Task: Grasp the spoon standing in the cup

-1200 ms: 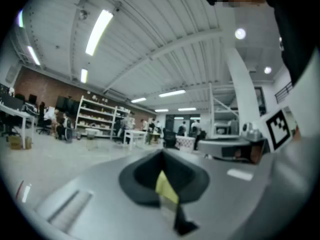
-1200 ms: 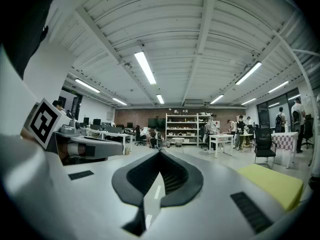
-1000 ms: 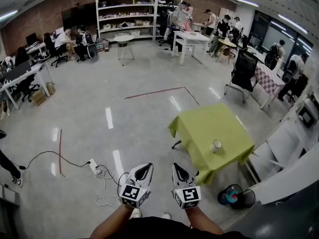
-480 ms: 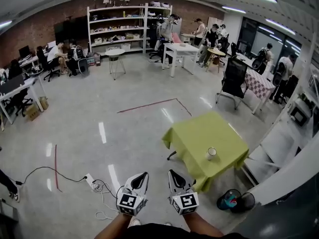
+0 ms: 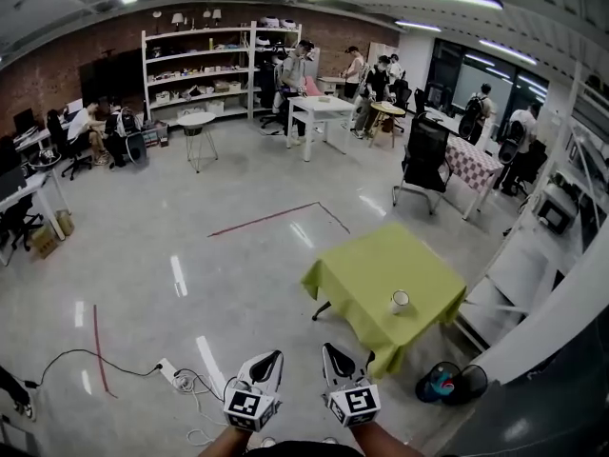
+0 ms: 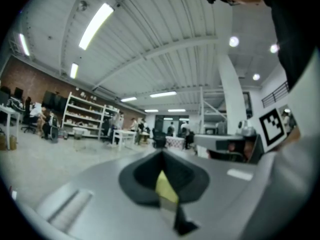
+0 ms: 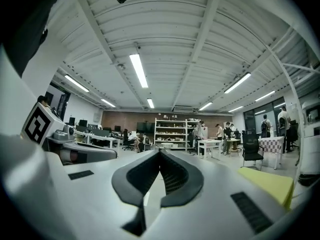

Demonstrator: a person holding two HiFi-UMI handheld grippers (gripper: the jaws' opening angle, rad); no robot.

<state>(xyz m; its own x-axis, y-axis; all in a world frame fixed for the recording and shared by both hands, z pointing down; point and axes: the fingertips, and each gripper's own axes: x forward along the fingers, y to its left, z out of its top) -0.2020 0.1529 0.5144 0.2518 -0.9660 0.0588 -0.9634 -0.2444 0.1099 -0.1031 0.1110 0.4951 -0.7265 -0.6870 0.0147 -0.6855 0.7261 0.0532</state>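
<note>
A white cup (image 5: 400,302) stands near the right front edge of a small table with a yellow-green cloth (image 5: 371,269). The cup is too small here to make out the spoon in it. My two grippers hang low at the bottom of the head view, well short of the table and to its left. The left gripper (image 5: 272,357) and the right gripper (image 5: 329,350) both point forward with their jaws together and nothing held. The left gripper view (image 6: 161,153) and the right gripper view (image 7: 160,151) show the tips meeting. A corner of the cloth (image 7: 267,184) appears at the right.
A power strip with loose cables (image 5: 179,376) lies on the floor left of the grippers. A dark bin (image 5: 440,385) sits by the table's near corner, with white desks (image 5: 519,274) beyond it. A black chair (image 5: 423,160), work tables, shelves and people fill the far room.
The head view has shifted: the table and cup now sit further left in the frame, and more ceiling shows. Both grippers stay low, side by side and shut.
</note>
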